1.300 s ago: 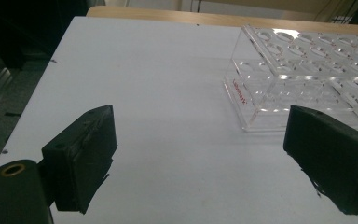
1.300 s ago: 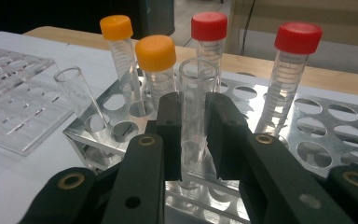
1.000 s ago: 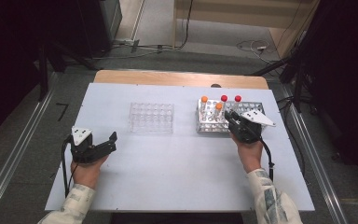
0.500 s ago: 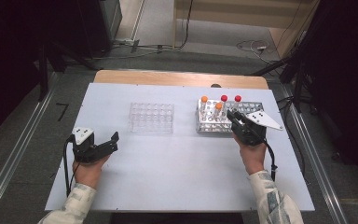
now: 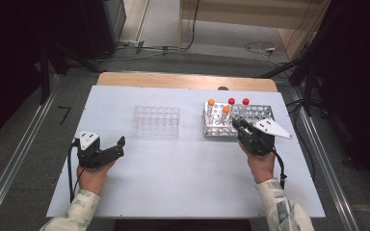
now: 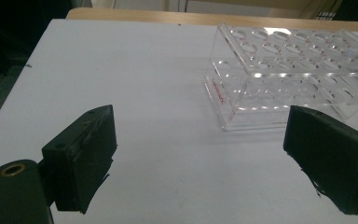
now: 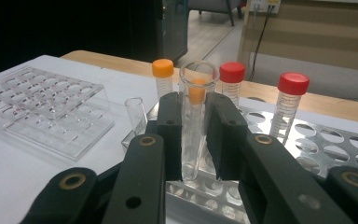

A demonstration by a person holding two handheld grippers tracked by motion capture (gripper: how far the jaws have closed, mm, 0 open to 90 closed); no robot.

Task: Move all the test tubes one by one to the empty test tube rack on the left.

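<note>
My right gripper (image 7: 193, 140) is shut on a clear uncapped tube (image 7: 192, 126), held upright over the near edge of the metal rack (image 7: 317, 144). In the high view this gripper (image 5: 238, 126) is at the rack's (image 5: 260, 113) front side. Behind the held tube stand an orange-capped tube (image 7: 162, 77) and two red-capped tubes (image 7: 231, 81), and a second uncapped tube (image 7: 136, 114) sits at the rack's left. My left gripper (image 6: 205, 158) is open with nothing between its jaws, resting low near the empty clear plastic rack (image 6: 284, 79); the high view places it (image 5: 115, 149) at the table's front left.
The clear rack (image 5: 156, 120) sits mid-table, left of the metal rack. A wooden strip (image 5: 183, 80) runs along the white table's far edge. Cables lie on the floor beyond, and metal rails flank the table on both sides.
My right gripper has drawn slightly back toward the person and upward with the clear tube in it. The left gripper has stayed where it was.
</note>
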